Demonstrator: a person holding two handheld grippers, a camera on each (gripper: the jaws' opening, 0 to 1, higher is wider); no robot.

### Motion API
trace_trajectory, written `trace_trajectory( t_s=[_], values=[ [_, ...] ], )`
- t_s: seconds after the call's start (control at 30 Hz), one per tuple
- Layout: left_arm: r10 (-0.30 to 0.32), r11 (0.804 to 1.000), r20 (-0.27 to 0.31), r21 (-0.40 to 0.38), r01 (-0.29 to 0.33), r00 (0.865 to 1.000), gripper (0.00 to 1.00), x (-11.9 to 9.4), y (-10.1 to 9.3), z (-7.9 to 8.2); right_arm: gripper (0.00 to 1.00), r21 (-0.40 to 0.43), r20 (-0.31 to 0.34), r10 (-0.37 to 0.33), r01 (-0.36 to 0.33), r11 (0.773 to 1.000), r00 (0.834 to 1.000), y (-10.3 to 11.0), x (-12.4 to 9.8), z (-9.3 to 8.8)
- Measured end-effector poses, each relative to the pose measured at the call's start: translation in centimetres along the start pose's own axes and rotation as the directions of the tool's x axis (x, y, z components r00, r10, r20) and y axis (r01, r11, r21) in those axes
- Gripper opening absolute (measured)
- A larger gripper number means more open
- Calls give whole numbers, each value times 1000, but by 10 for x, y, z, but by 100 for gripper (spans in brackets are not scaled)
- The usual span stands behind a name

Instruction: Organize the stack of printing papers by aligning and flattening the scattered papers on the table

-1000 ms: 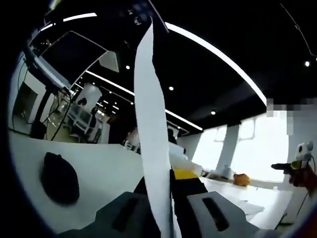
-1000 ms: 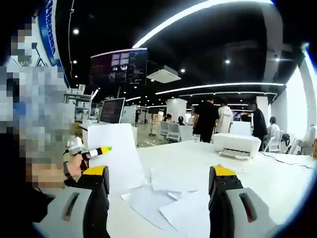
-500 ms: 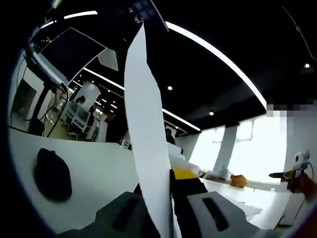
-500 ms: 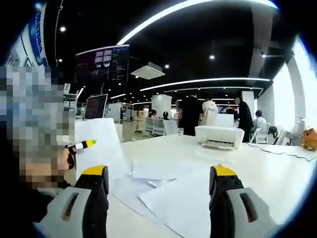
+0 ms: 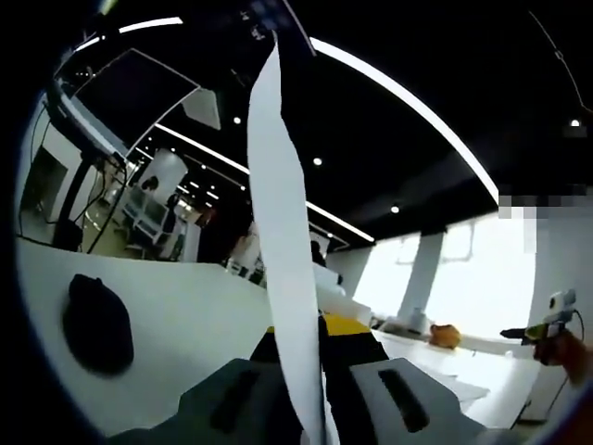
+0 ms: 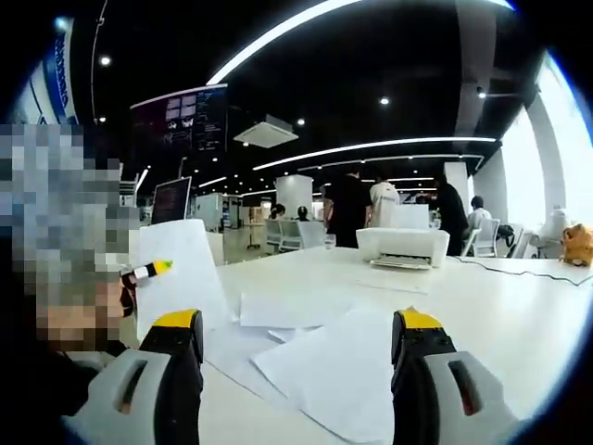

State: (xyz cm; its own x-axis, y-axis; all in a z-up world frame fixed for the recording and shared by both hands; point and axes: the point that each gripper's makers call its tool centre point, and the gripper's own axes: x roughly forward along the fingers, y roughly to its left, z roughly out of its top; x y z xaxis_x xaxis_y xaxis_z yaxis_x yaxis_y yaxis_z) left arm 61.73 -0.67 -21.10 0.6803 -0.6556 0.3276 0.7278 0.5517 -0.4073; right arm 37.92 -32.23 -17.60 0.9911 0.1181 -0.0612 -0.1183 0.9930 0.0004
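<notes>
Left gripper (image 5: 298,357) pinching a white sheet (image 5: 283,232) edge-on betw. its yellow-tipped jaws; jaws pressed together on it. Sheet standing upright from the jaws, rising to top of left gripper view, slightly bowed. In right gripper view, same sheet (image 6: 176,273) seen face-on at left, held up above table edge w/ the left gripper's yellow tip (image 6: 148,271) at its left side.

Right gripper (image 6: 296,348) spread wide, nothing betw. jaws, hovering over table (image 6: 491,306). Jaws grey w/ yellow caps.

Loose papers (image 6: 320,366) lying flat on white table just ahead of right gripper, fanned and overlapping, not squared up: one big sheet betw. the jaws, another (image 6: 283,311) just behind it, more partly under both. Corners pointing diff. ways.

Further back on table: white printer (image 6: 401,247), w/ a cable (image 6: 519,271) trailing right of it. Orange soft thing (image 6: 576,246) at far right edge. Group of people (image 6: 371,209) standing behind printer, backs mostly turned. Dark screen (image 6: 181,125) hanging from ceiling at upper left; long ceiling light strips overhead.

Left gripper view: black rounded object (image 5: 97,324) on table at left, well apart from sheet; can't tell what it is. Right gripper (image 5: 542,324) small at far right, held in a hand.
</notes>
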Motion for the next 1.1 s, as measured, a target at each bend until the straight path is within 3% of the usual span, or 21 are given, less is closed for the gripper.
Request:
trace_trajectory(
  t_s=[0.63, 1.1],
  values=[
    [5, 1000, -4, -17, -5, 1000, 6, 0, 2, -1, 78, -14, 6, 31, -30, 999, 1000, 12, 17, -6],
    [7, 1000, -5, -12, -7, 1000, 6, 0, 1, -1, 78, 24, -26, 52, -51, 998, 998, 20, 48, -30]
  ],
)
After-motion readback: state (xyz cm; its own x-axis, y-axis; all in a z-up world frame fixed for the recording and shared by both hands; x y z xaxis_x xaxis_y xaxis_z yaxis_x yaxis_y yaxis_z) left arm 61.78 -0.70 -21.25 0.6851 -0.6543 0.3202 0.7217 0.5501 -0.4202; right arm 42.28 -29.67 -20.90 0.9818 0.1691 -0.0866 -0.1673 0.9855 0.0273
